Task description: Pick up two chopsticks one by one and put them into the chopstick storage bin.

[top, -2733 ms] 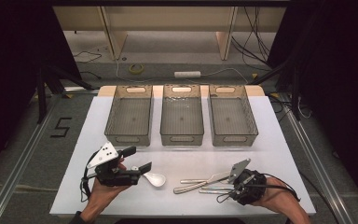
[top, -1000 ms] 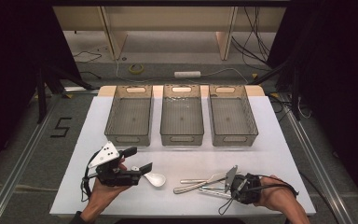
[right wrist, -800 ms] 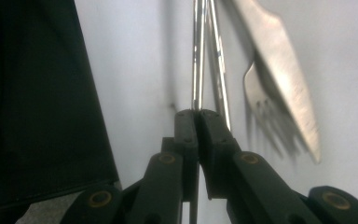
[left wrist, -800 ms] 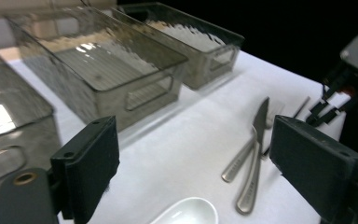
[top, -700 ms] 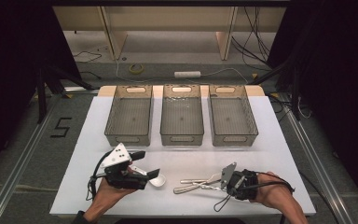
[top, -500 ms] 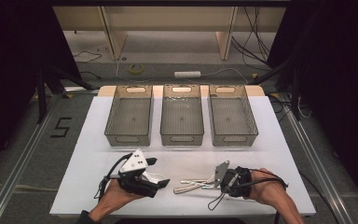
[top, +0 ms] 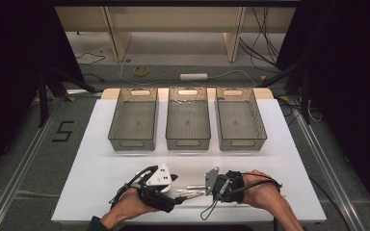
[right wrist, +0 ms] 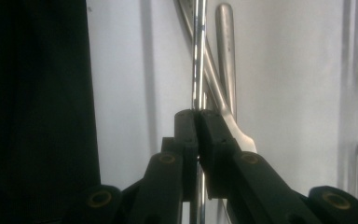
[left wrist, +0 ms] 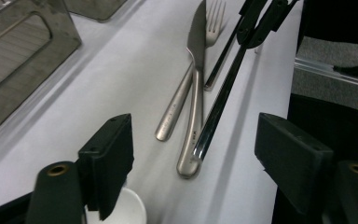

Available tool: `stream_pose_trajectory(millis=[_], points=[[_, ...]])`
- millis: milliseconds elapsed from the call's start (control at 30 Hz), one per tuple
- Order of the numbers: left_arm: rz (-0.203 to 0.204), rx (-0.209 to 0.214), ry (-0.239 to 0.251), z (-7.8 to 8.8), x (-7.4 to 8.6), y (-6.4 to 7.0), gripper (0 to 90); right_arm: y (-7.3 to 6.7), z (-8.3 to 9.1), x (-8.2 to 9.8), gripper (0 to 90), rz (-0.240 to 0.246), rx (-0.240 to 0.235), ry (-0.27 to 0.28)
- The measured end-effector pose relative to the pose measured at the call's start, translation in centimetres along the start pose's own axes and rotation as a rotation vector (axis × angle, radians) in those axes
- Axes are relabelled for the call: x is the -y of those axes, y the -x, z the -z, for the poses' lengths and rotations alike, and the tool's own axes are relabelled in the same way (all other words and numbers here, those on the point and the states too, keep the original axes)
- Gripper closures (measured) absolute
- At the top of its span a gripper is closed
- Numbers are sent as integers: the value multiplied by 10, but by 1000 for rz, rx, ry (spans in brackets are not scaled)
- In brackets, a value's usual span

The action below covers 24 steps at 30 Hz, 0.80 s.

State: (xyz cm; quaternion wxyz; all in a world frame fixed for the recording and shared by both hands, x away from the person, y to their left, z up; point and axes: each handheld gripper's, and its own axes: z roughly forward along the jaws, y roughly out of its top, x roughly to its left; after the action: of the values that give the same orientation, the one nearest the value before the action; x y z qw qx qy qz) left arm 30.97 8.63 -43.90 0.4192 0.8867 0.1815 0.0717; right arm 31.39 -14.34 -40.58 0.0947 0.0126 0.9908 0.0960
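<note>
On the white table [top: 96, 183] lie a metal knife [left wrist: 196, 42] and a fork [left wrist: 214, 18], side by side. My right gripper [right wrist: 197, 116] is shut on a thin shiny metal utensil [right wrist: 198, 56] and holds it slanted above them. That utensil's [left wrist: 219, 102] free end reaches in between my left gripper's [left wrist: 196, 140] jaws, which have just been closing but stand apart and touch nothing. A white spoon [left wrist: 126, 212] lies under the left jaw. In the high view the left gripper [top: 171, 188] and the right gripper [top: 208, 185] face each other over the cutlery [top: 190, 190].
Three grey see-through bins stand in a row behind the cutlery: left [top: 131, 143], middle [top: 188, 143], right [top: 242, 143]. The table's front edge runs just below both hands. Cables trail from each gripper.
My left hand has moved right, over the white spoon and up to the cutlery, and its jaws have narrowed. My right hand has moved left and risen a little with the utensil in its jaws.
</note>
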Motion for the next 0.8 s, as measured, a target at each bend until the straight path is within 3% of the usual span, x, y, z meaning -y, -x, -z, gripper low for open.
stream_pose_trajectory(millis=[267,800], points=[[-90,24,-60,-13,-4,9,420,-4,0,-12,863,37,0,11],[-160,42,-89,-16,-3,13,674,-6,-1,-19,863,77,-3,17]])
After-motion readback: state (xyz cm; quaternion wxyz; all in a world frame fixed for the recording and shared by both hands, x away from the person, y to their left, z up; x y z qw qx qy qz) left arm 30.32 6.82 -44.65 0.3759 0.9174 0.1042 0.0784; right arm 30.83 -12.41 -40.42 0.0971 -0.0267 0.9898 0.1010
